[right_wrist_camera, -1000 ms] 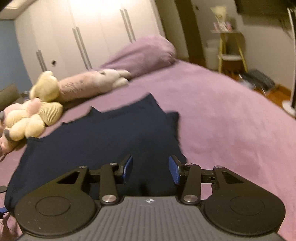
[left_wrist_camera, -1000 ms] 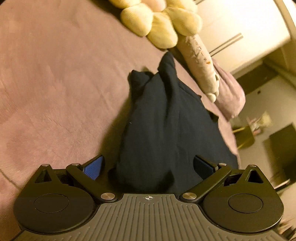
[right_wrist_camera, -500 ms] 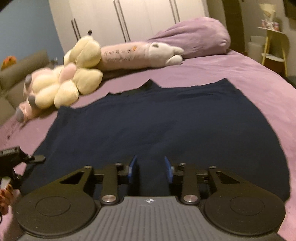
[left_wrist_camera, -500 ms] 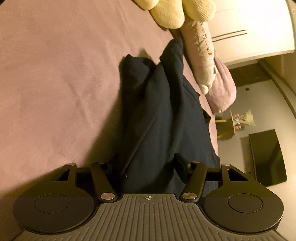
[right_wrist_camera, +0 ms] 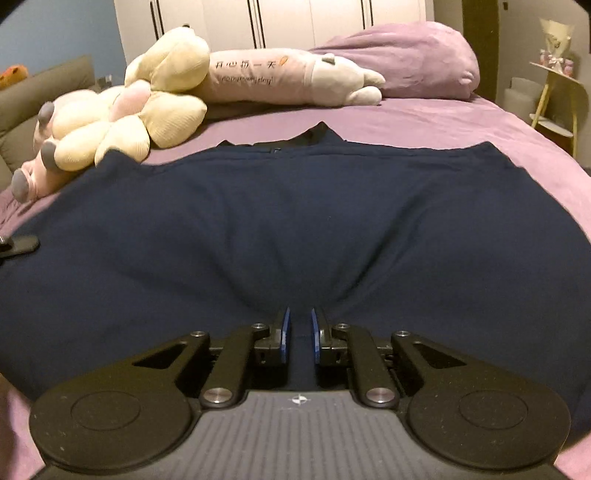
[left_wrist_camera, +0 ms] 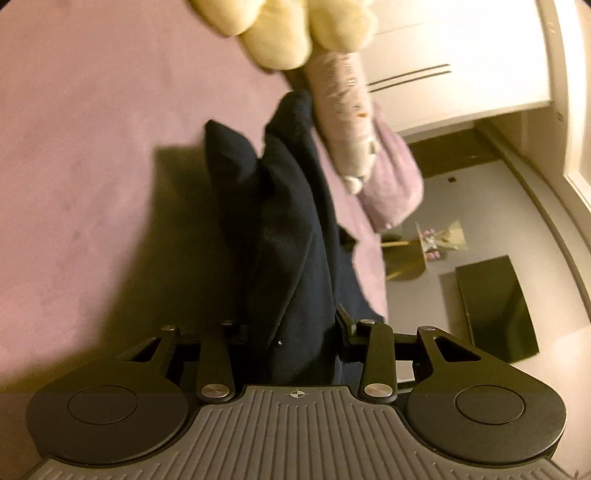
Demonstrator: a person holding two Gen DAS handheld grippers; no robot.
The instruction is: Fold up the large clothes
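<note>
A dark navy garment (right_wrist_camera: 295, 214) lies spread across the purple bed (right_wrist_camera: 480, 122). My right gripper (right_wrist_camera: 298, 325) sits at its near hem; the jaws are closing, a fold of cloth is pinched between the blue pads, and puckers fan out from them. In the left wrist view the same garment (left_wrist_camera: 288, 229) is bunched into a raised ridge that casts a shadow on the bed (left_wrist_camera: 92, 166). My left gripper (left_wrist_camera: 291, 325) is closing on that bunch; cloth fills the gap and hides the left finger.
Cream and pink plush toys (right_wrist_camera: 122, 122) and a long plush pillow (right_wrist_camera: 280, 77) lie just beyond the garment's far edge, with a purple pillow (right_wrist_camera: 406, 59) behind. White wardrobe doors (right_wrist_camera: 277, 18) stand at the back. A yellow side table (right_wrist_camera: 557, 96) is off the bed's right side.
Both grippers have closed from wide apart onto the garment. The left one has gathered and lifted its edge. The right one swung round and came down to the near hem.
</note>
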